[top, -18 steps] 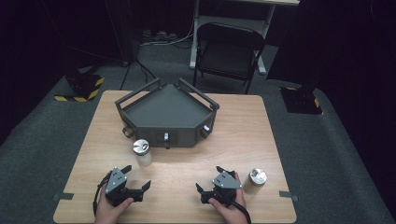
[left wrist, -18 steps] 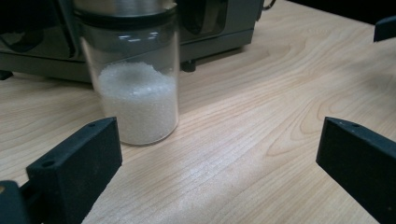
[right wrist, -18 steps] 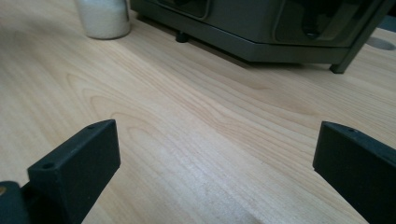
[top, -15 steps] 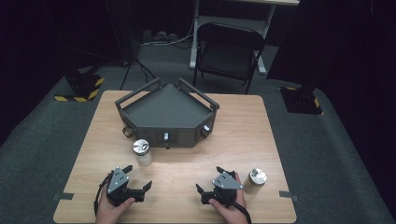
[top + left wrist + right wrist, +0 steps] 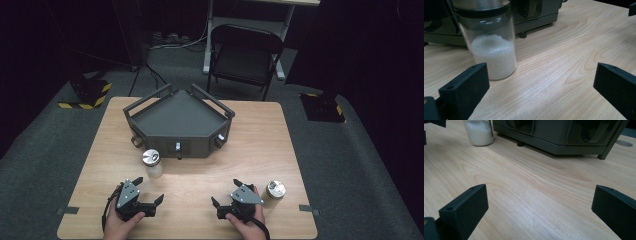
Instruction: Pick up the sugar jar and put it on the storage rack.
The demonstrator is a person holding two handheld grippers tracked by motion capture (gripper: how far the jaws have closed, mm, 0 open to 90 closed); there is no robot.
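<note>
The glass jar (image 5: 151, 163) with white grains stands just in front of the dark tray (image 5: 180, 120), without any readable label. The left gripper (image 5: 148, 190) is near it, jaws wide open and empty. The right gripper (image 5: 226, 192), also wide open, holds nothing; a second jar (image 5: 274, 192) stands just beside it, further from the tray.

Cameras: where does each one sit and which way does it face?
High view: above the person's side, facing forward and down on the table; both hands, left gripper and right gripper show.
Left gripper view: on that gripper, low, along its open jaws toward the near jar.
Right gripper view: same mount, jaws open, toward the grey tray.
Shared: both gripper views show that jar and tray.
</note>
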